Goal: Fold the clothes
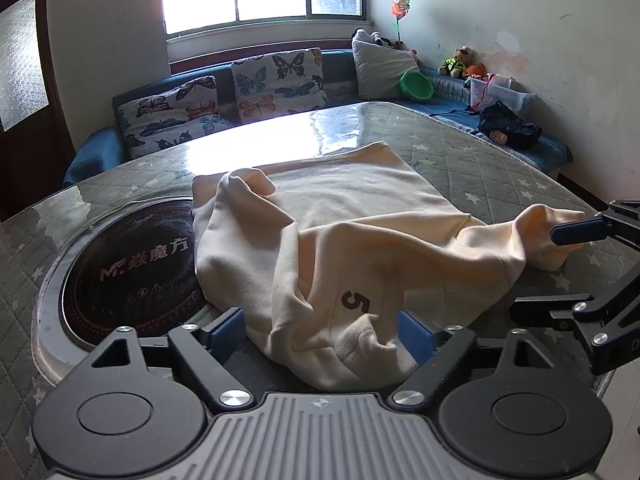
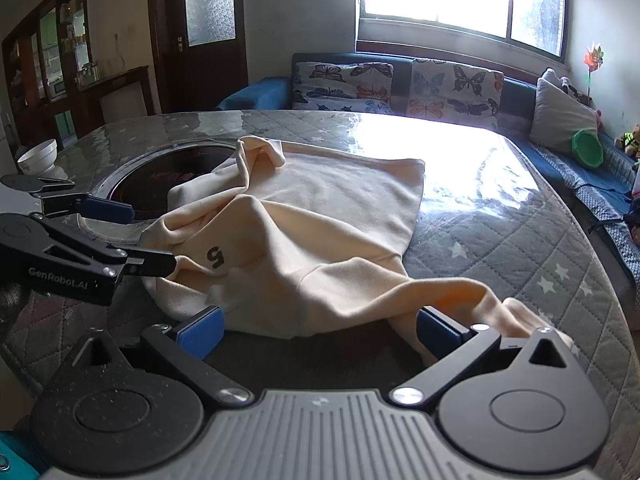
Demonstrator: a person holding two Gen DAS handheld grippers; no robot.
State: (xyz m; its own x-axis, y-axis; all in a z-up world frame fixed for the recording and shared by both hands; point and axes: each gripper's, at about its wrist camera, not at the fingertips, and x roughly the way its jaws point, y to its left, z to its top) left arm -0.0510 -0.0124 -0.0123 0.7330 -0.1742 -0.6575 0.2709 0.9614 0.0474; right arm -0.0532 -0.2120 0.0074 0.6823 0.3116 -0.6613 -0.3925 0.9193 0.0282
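Note:
A cream sweatshirt (image 1: 360, 216) with a dark "5" printed on it lies partly folded and rumpled on the quilted table (image 1: 480, 168); it also shows in the right wrist view (image 2: 320, 216). My left gripper (image 1: 322, 334) is open, its blue pads on either side of the near bunched edge of the garment. My right gripper (image 2: 320, 330) is open, with a sleeve end (image 2: 516, 312) draped over its right finger. In the left wrist view the right gripper (image 1: 560, 268) sits at the right by that sleeve end (image 1: 548, 232).
A round black induction cooktop (image 1: 132, 264) is set into the table at the left, partly under the garment. A white bowl (image 2: 38, 156) stands at the table's far left. A sofa with butterfly cushions (image 1: 276, 76), toys and a green bowl (image 1: 416, 86) lies beyond.

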